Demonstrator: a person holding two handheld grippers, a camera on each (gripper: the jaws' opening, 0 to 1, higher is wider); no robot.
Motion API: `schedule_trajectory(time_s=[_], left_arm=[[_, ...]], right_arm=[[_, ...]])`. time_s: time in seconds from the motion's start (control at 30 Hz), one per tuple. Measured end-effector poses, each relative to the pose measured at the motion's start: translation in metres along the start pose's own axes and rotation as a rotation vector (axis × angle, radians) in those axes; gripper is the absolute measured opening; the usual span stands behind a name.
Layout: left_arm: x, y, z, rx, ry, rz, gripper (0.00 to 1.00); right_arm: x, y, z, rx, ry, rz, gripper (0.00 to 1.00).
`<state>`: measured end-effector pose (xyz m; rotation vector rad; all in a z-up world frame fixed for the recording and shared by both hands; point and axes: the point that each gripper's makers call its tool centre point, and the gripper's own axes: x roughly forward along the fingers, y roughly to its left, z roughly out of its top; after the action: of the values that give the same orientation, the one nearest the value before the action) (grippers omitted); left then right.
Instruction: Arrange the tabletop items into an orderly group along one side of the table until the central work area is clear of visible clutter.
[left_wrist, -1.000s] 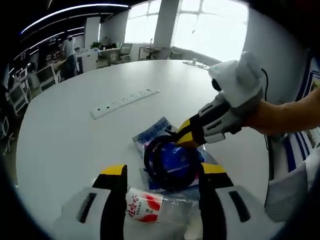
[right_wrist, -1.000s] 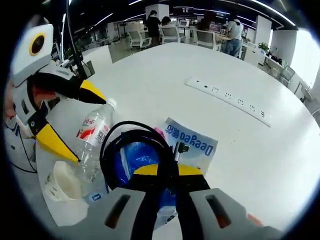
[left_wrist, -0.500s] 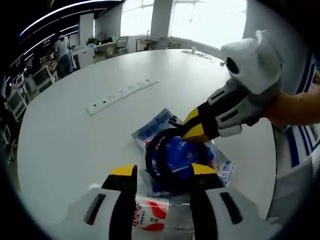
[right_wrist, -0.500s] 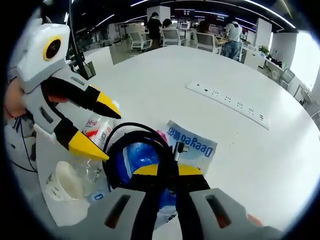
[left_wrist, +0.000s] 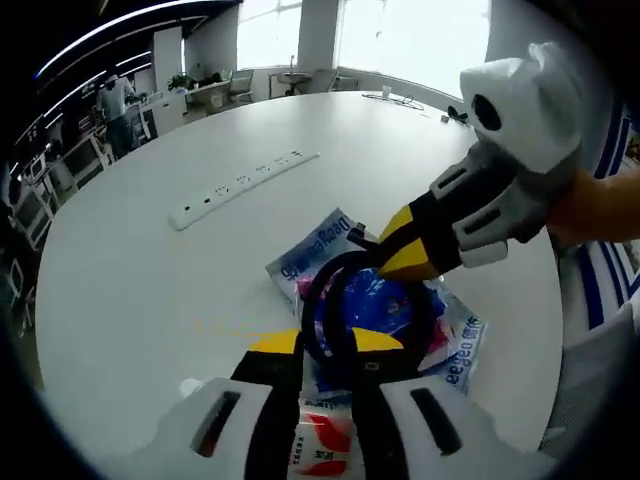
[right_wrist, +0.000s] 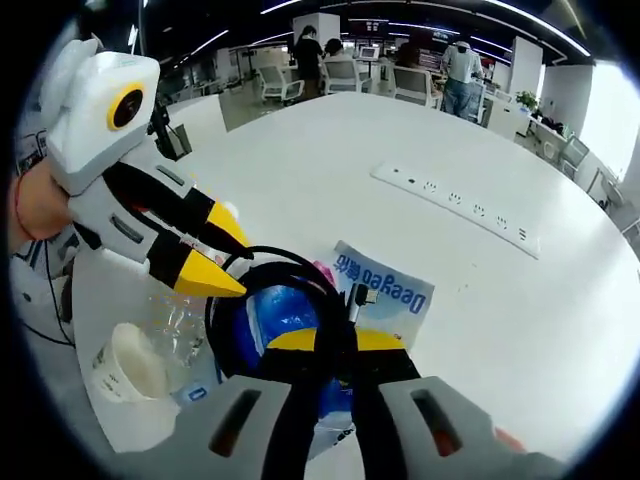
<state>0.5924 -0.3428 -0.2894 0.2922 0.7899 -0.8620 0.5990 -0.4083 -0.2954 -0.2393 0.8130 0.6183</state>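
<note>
A black cable coil (left_wrist: 320, 312) lies on a blue Deeyeo packet (left_wrist: 455, 345) near the table edge. My right gripper (right_wrist: 335, 342) is shut on the coil (right_wrist: 288, 258) over the packet (right_wrist: 395, 285); it enters the left gripper view from the right (left_wrist: 395, 250). A clear water bottle with a red label (left_wrist: 318, 445) lies between the narrowed jaws of my left gripper (left_wrist: 325, 345). In the right gripper view the left gripper (right_wrist: 228, 262) pinches the bottle (right_wrist: 170, 320), which looks crumpled, beside the coil.
A long white power strip (left_wrist: 240, 190) lies further in on the white round table (left_wrist: 130, 270), also seen as the power strip (right_wrist: 455, 195). A white paper cup (right_wrist: 130, 372) stands by the bottle at the table edge. People and office desks are far behind.
My left gripper's jaws have narrowed onto the water bottle and pushed forward toward the coil. The right gripper has stayed shut on the cable.
</note>
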Motion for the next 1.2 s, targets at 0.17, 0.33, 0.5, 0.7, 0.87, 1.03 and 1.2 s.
schedule_trajectory(time_s=[0.17,0.33,0.5,0.7,0.87,1.03,1.2], left_arm=[[-0.001,0.001,0.002,0.003,-0.004,0.006,0.11],[-0.004,0.004,0.004,-0.011,-0.012,0.009,0.02],[-0.005,0.006,0.006,-0.012,-0.013,0.021,0.02],[-0.008,0.006,0.010,-0.027,-0.029,0.016,0.01],[-0.012,0.007,0.013,-0.045,-0.036,0.016,0.01],[-0.013,0.005,0.014,-0.057,-0.041,0.012,0.00],[-0.016,0.004,0.016,-0.061,-0.045,0.012,0.00]], right_arm=[[0.000,-0.001,0.001,0.010,-0.004,0.001,0.08],[-0.001,-0.002,0.000,0.017,-0.006,0.005,0.08],[-0.002,-0.002,0.002,0.019,-0.009,0.004,0.08],[-0.003,-0.003,0.004,0.034,-0.015,0.009,0.08],[-0.005,-0.003,0.007,0.045,-0.026,0.017,0.08],[-0.007,-0.003,0.009,0.050,-0.029,0.023,0.08],[-0.010,-0.002,0.011,0.050,-0.034,0.028,0.08]])
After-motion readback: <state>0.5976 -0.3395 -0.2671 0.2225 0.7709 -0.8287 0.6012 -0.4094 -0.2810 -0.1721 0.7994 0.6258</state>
